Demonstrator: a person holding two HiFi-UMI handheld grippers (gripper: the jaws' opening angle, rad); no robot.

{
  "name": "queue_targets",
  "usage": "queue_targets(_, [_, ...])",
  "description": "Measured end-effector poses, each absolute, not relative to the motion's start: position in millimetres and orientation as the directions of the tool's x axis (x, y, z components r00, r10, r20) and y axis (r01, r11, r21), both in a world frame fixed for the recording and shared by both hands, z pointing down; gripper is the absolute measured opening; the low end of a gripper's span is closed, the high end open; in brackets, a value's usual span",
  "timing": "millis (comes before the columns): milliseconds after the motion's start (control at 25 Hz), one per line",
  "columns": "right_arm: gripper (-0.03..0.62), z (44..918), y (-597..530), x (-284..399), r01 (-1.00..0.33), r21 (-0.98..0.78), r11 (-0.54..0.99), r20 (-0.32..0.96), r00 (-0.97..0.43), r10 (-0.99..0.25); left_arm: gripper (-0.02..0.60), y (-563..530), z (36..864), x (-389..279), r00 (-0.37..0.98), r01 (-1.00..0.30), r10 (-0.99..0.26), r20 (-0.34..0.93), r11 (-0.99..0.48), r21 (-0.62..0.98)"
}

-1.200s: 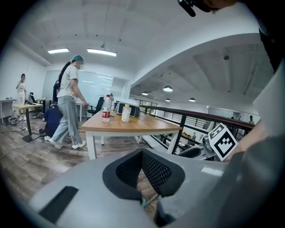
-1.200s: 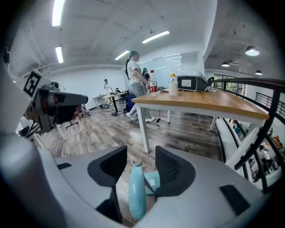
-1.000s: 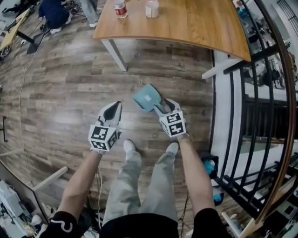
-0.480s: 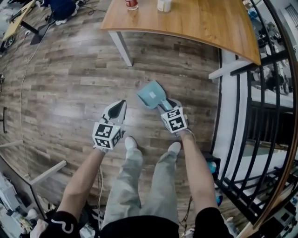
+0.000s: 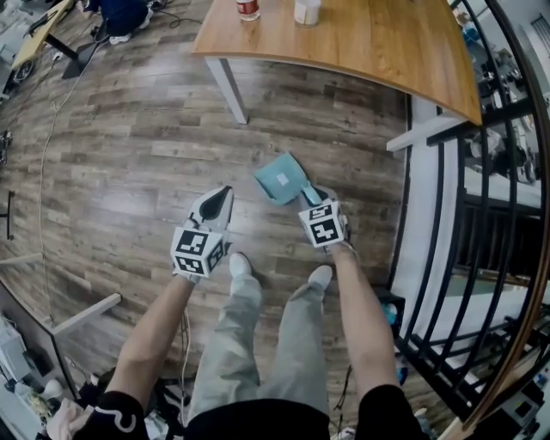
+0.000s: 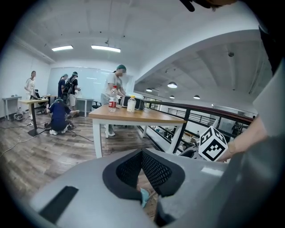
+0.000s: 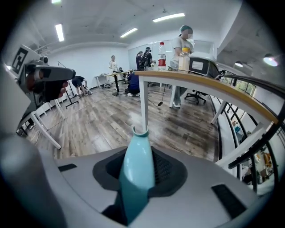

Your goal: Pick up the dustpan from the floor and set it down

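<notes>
A teal dustpan (image 5: 277, 178) lies on the wood floor just ahead of my feet, its handle pointing back toward me. My right gripper (image 5: 308, 197) reaches down onto that handle. In the right gripper view the teal handle (image 7: 136, 178) runs between the jaws, which have just been closing and now press on it. My left gripper (image 5: 215, 204) hovers left of the dustpan, apart from it. Its fingertips (image 6: 142, 153) meet with nothing held, and a sliver of teal dustpan (image 6: 144, 196) shows below them.
A wooden table (image 5: 369, 47) with two bottles (image 5: 247, 9) stands ahead, its white leg (image 5: 230, 90) near the dustpan. A black railing (image 5: 447, 223) runs along the right. My shoes (image 5: 239, 266) are close behind the grippers. Several people (image 6: 60, 116) work far off.
The right gripper has sunk onto the dustpan's handle and its jaws have closed on it. The left gripper has dropped a little. The dustpan has stayed in place.
</notes>
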State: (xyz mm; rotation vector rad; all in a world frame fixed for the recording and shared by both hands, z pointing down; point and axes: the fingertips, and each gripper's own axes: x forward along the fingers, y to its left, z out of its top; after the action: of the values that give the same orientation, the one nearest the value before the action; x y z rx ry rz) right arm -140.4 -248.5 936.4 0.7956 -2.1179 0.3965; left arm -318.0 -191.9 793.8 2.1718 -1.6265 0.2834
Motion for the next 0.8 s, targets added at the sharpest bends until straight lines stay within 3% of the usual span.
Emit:
queue_targets(360, [0.086,915,-237,-104,-0.698,-0.059,0.713,0.79,-0.47,-0.394,-0.005,-189,773,-302,0.274,-0.959,-0.879,0.389,-0.221,0.176])
queue_targets(800, [0.086,851,-241,-21,-0.706,-0.073,0.704,0.757,-0.499,-0.422,-0.005,-197,741,-219,0.282,-0.958,-0.882,0.377,-0.238,0.16])
